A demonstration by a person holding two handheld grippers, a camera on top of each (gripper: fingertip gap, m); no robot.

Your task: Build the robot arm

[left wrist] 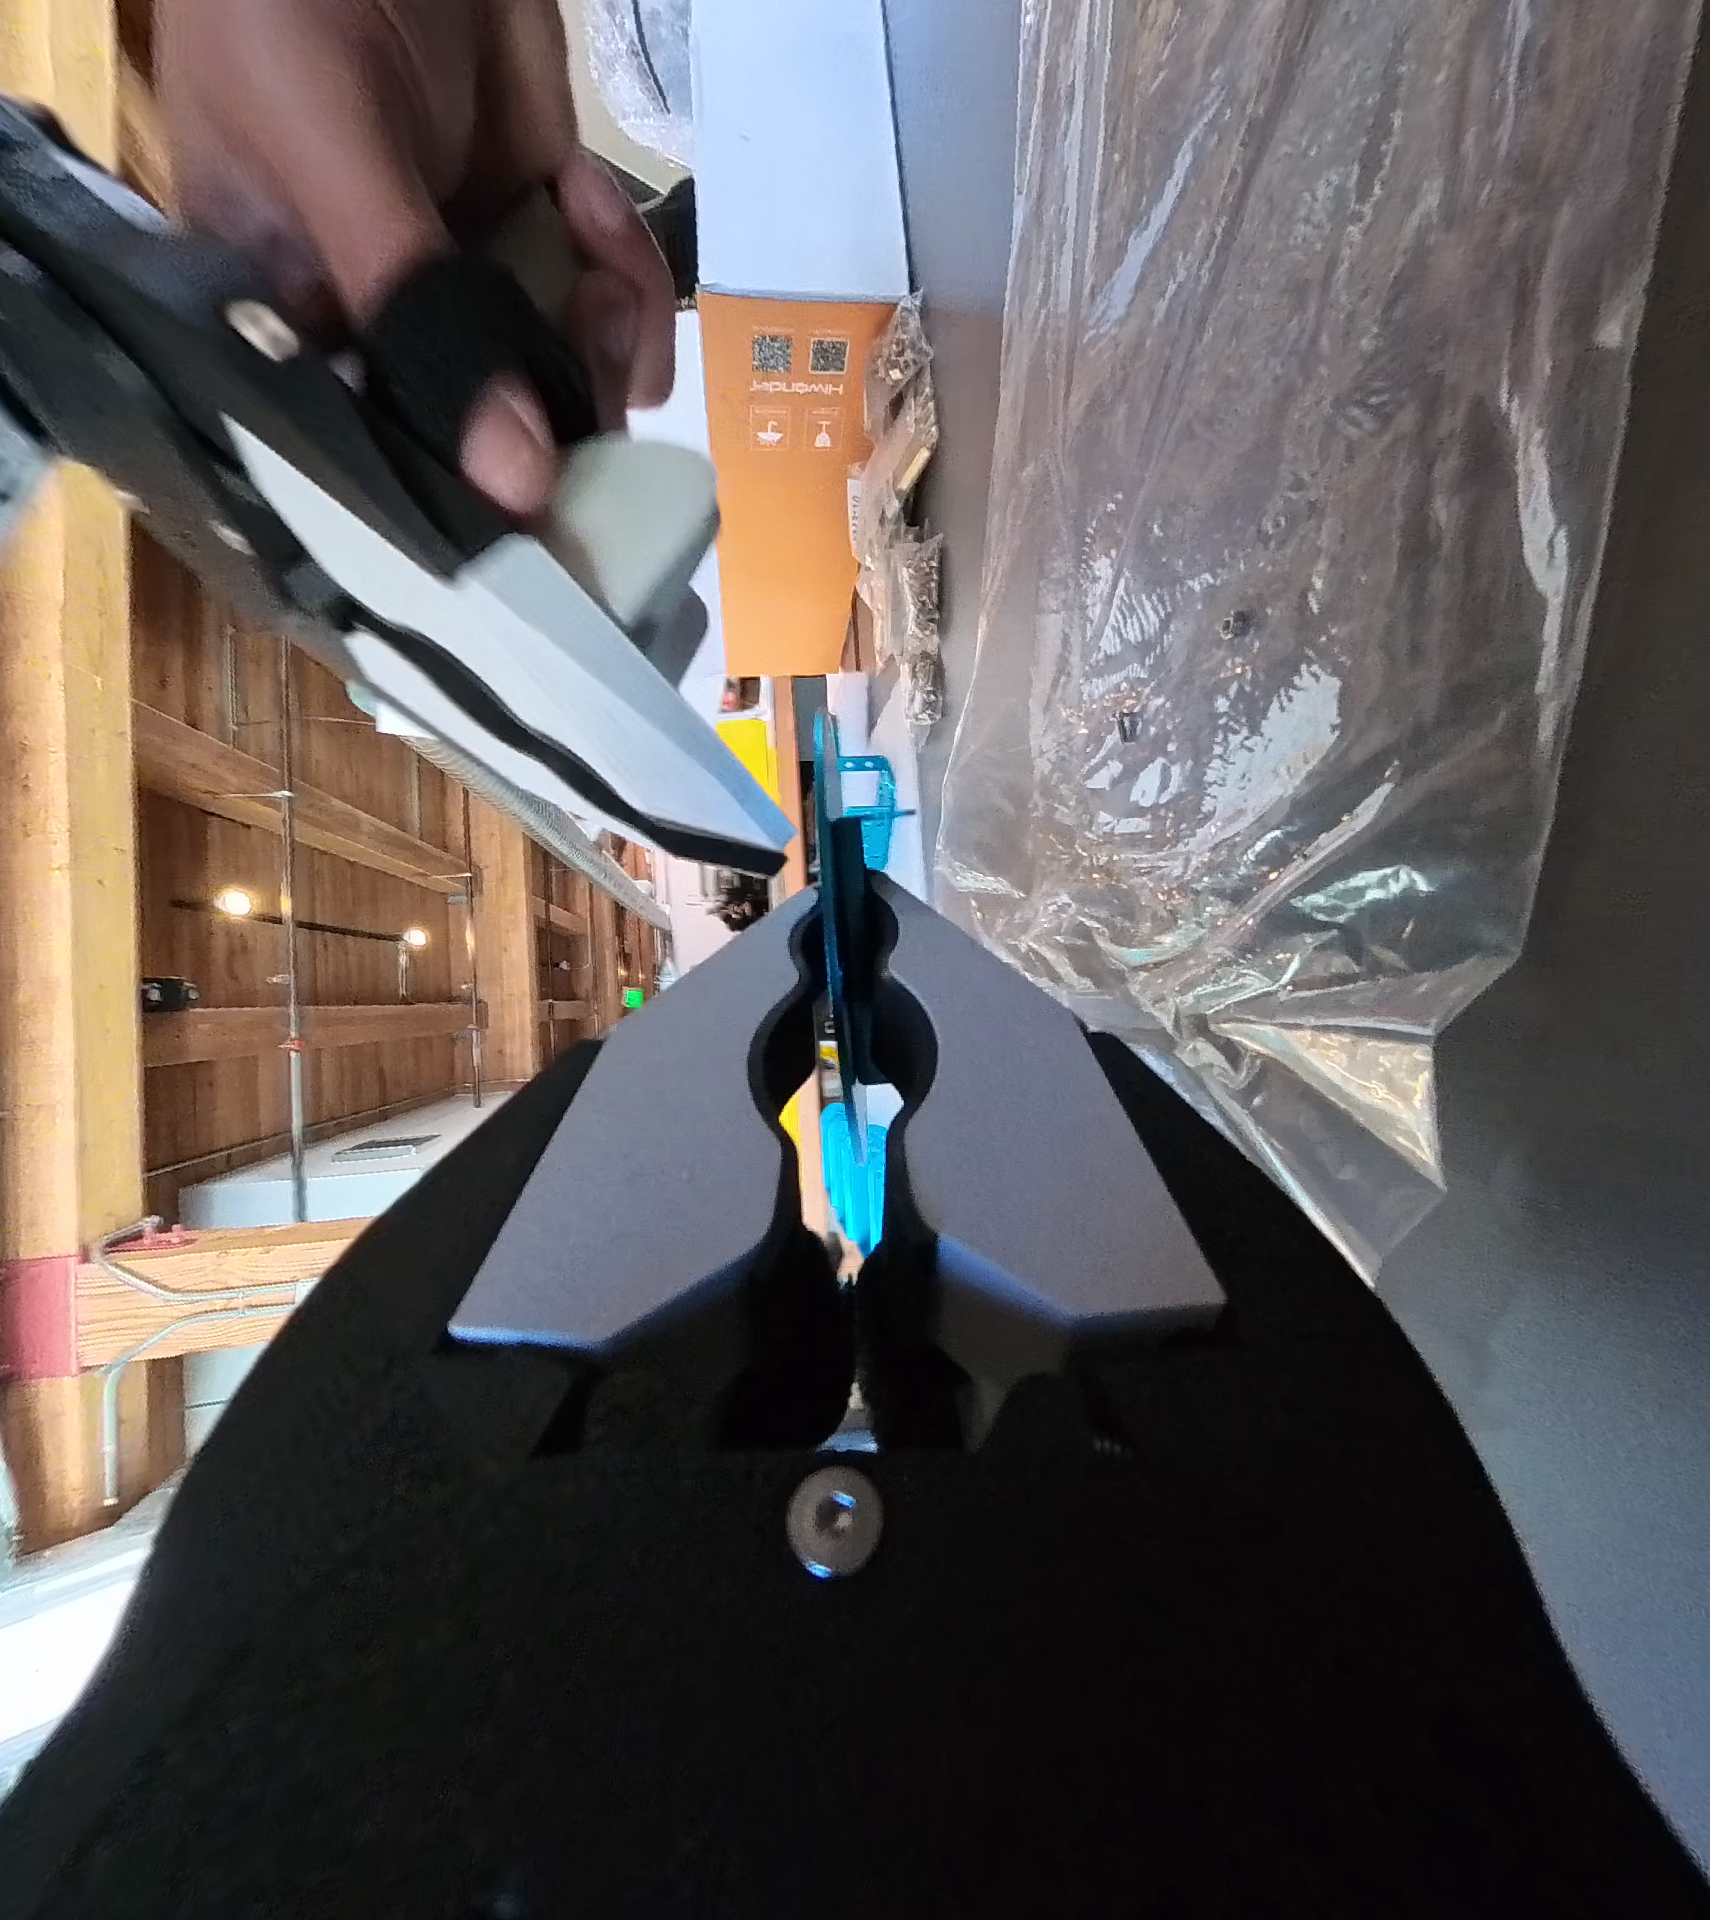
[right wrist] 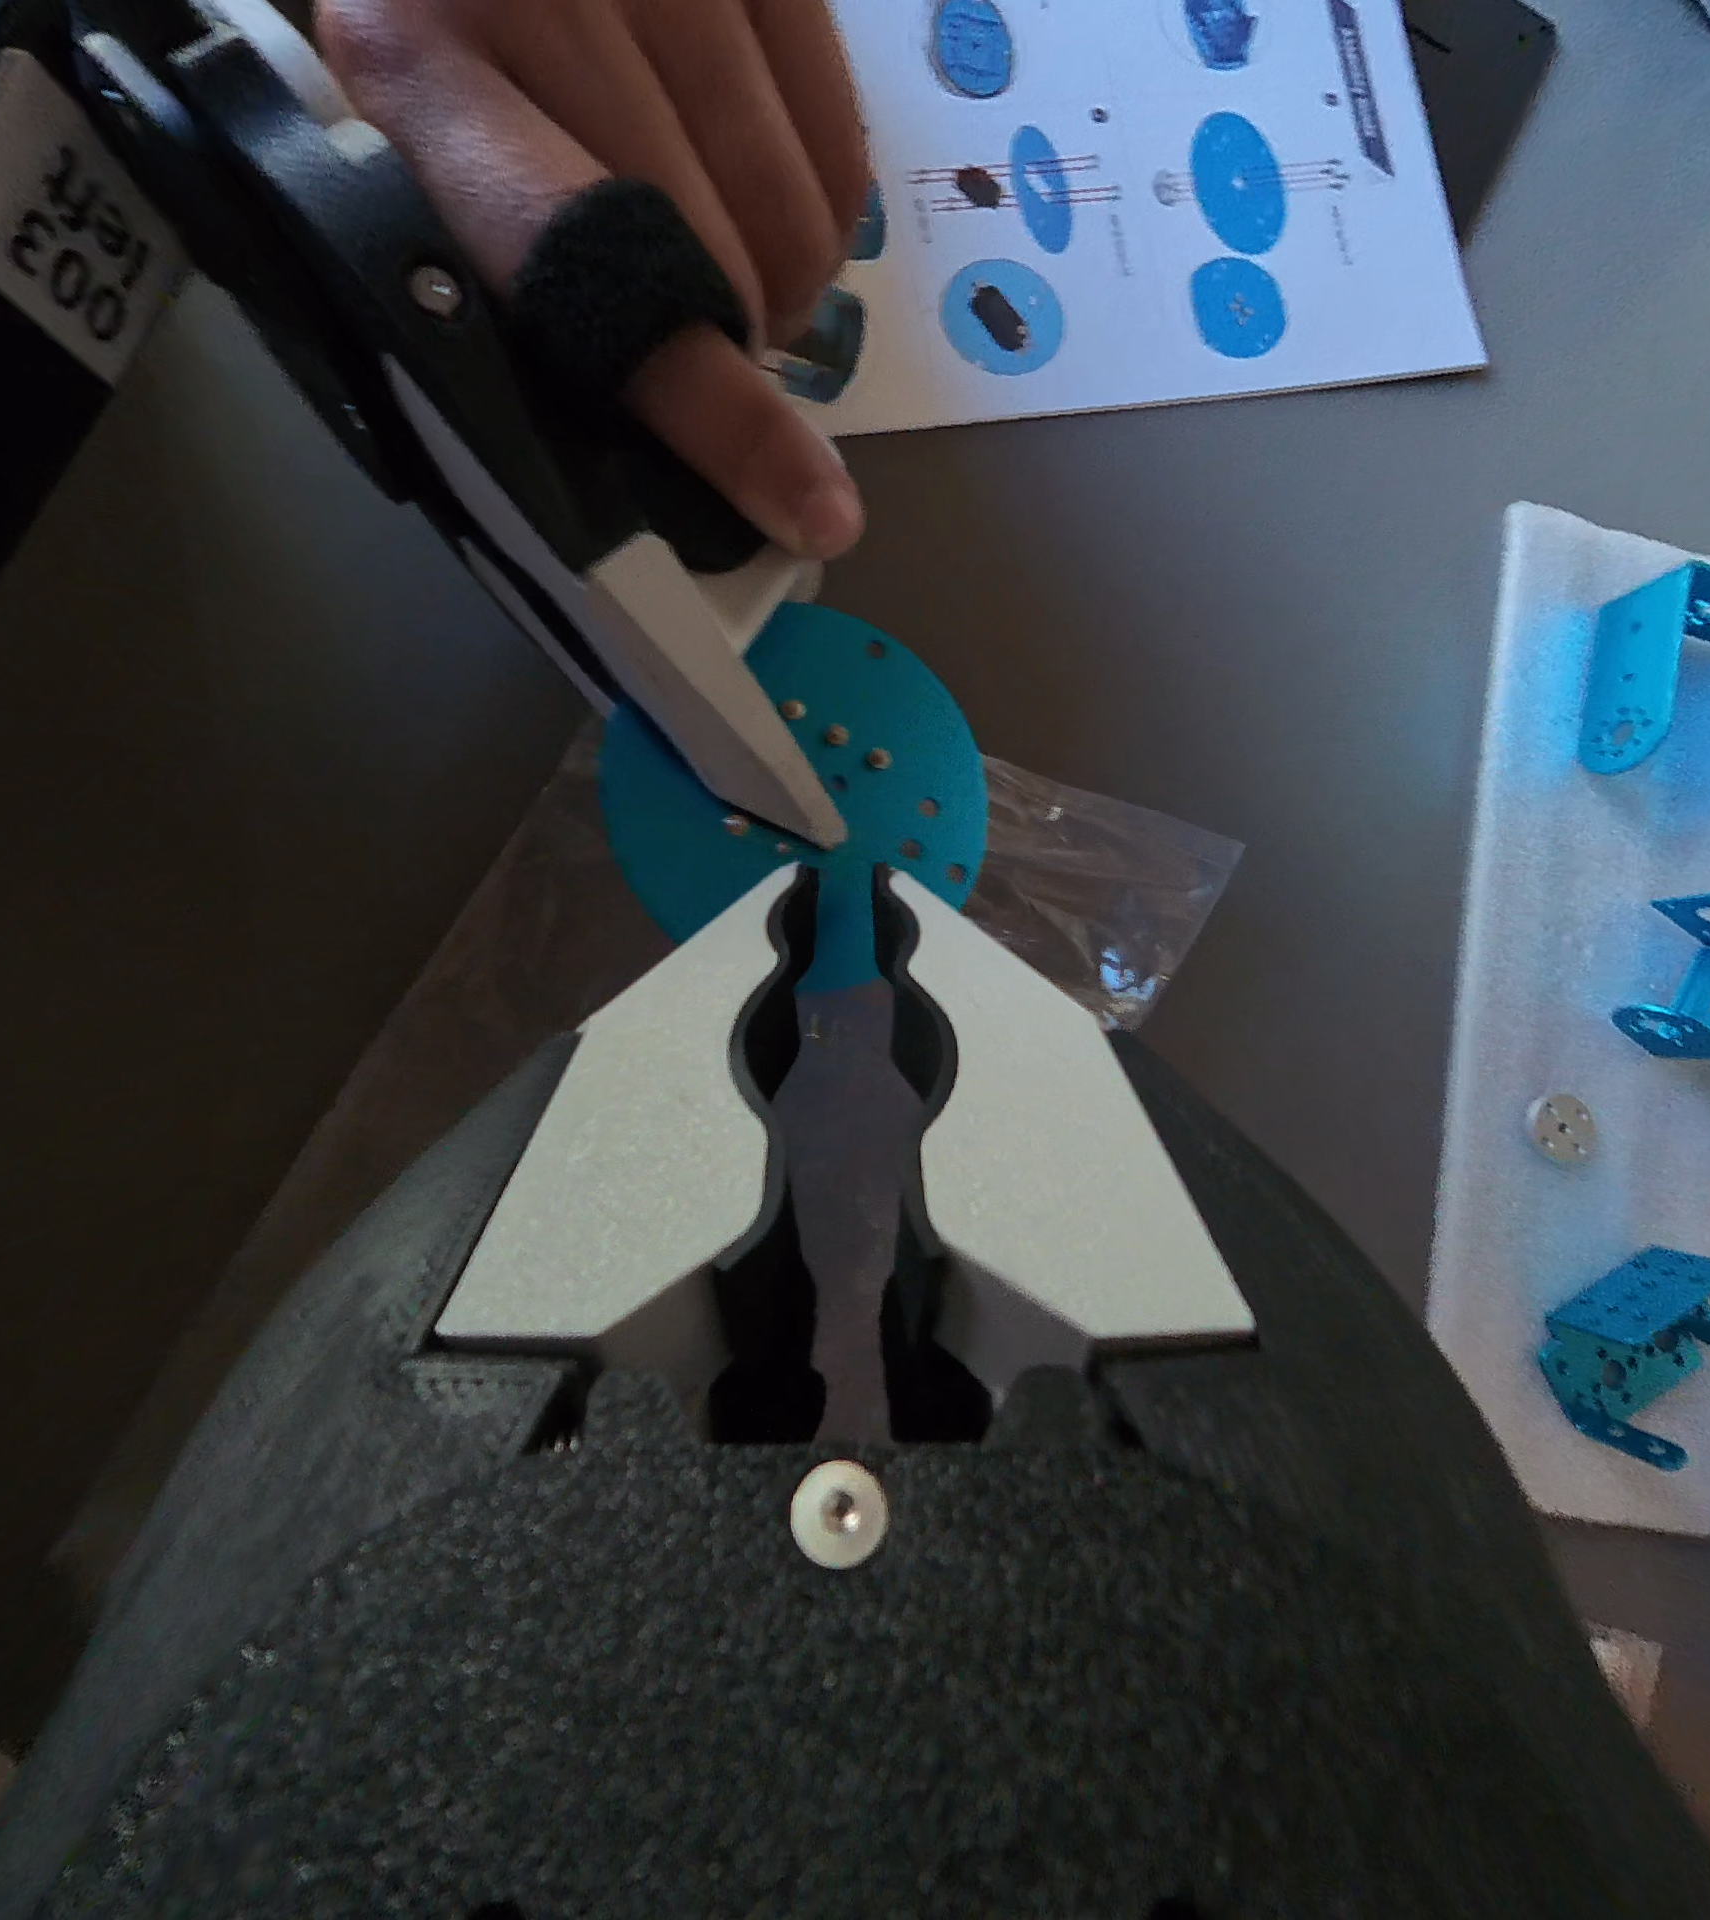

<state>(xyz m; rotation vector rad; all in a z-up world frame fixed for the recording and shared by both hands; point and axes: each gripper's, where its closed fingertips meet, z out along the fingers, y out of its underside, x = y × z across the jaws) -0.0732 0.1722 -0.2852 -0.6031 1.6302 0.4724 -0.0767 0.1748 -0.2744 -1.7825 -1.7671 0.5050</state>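
My left gripper (left wrist: 846, 894) is shut on a round teal metal disc (left wrist: 843, 977) with several holes, seen edge-on in the left wrist view. In the right wrist view the same gripper (right wrist: 830, 831) reaches in from the upper left, held by a hand, and grips the disc (right wrist: 882, 727) face-on above the table. My right gripper (right wrist: 846, 878) has its tips just at the disc's near edge, with a narrow gap between the fingers and nothing seen in it. It also shows in the left wrist view (left wrist: 778, 852), coming from the upper left.
A white foam tray (right wrist: 1516, 935) on the right holds several blue brackets (right wrist: 1692, 686) and a small silver hub (right wrist: 1560, 1127). A printed sheet (right wrist: 1194, 208) lies at the back. A small clear bag (right wrist: 1090, 883) lies under the disc. A large plastic bag (left wrist: 1246, 623) and an orange box (left wrist: 789, 468) stand nearby. The tips of both grippers are at nearly the same place.
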